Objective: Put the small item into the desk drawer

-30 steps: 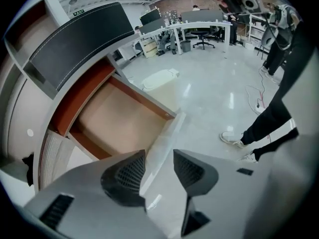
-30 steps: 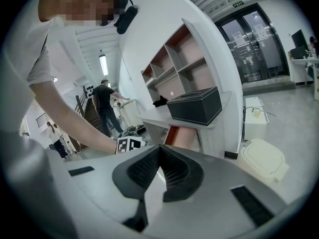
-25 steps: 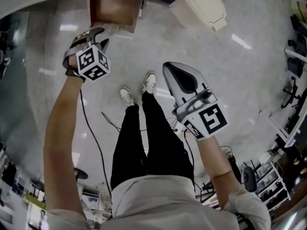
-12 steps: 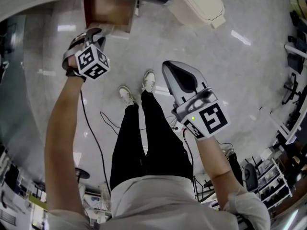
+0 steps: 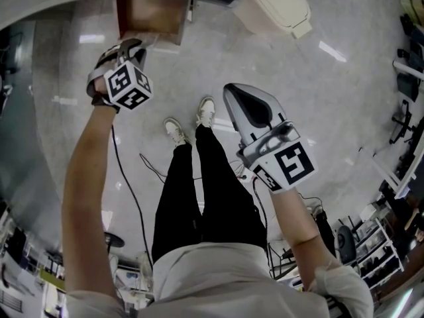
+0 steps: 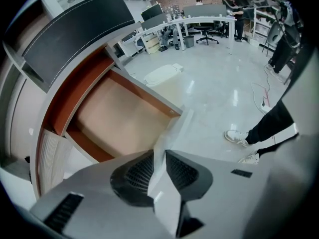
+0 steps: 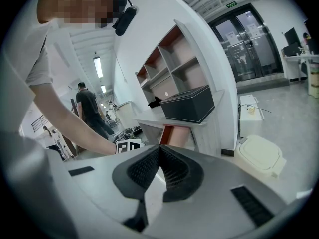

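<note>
Clenching left tongs [image 6: 159, 153] grip white strip [image 6: 172, 131], lengthwise toward drawer [image 6: 114, 116]; right tongs [image 7: 160, 149] clenched empty.

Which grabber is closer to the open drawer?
Left. The left gripper hovers beside the open drawer, jaws just closing on a white item; the right gripper hangs farther back, above the person's legs.

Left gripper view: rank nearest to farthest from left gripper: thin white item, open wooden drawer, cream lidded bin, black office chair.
1. Thin white item: between left gripper's jaws, just closed further.
2. Open wooden drawer: beyond, left.
3. Cream lidded bin: floor behind drawer.
4. Black office chair: far background.
</note>
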The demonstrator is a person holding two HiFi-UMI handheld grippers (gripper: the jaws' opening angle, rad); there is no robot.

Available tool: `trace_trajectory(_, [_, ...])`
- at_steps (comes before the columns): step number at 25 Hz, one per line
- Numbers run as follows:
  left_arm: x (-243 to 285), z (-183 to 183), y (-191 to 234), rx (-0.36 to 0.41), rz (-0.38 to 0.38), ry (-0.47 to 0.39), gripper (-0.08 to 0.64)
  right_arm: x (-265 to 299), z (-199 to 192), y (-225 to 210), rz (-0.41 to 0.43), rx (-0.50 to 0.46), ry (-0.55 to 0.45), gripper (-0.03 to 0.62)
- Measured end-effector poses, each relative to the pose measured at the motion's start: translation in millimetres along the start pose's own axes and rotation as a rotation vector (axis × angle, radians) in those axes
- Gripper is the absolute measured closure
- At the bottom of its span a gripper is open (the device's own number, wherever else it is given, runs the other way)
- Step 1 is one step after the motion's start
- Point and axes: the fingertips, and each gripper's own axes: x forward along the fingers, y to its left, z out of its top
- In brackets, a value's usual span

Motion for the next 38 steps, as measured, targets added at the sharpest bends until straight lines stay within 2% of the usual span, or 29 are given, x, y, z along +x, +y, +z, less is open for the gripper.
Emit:
trace_trajectory(10, [-11.9,-1.4,1.7,-0.048,0.023,-0.017,0.509,-1.8,-0.6,13.3,0.008,-0.010,0.004,0.571])
trace_trajectory(15, [-27.4,2.9,6.9,-0.111,0.038,-0.063,0.528,-2.8,5.9,23.1,0.016,-0.025,-0.002,0.571])
trace_trajectory(19, [-38.4,4.8,12.5,-0.217,0.049,-0.106,0.535,-2.2,8.6,31.1,0.022,-0.033,-0.007,0.571])
trace_trajectory(25, [-59.6,-0.4,3.3,-0.458,0.051,-0.153,0.537,-10.9,9.0,55.0,0.032,-0.043,-0.018,0.570])
trace_trajectory(31, [-97.9,0.2,-10.7,-0.528,0.084,-0.198,0.538,-26.4,22.0,84.6,0.038,-0.053,-0.054,0.570])
trace_trajectory(38, [-160.3,-0.6,-11.3,-0.651,0.128,-0.264,0.538,-57.6,48.3,128.8,0.048,-0.085,-0.085,0.571])
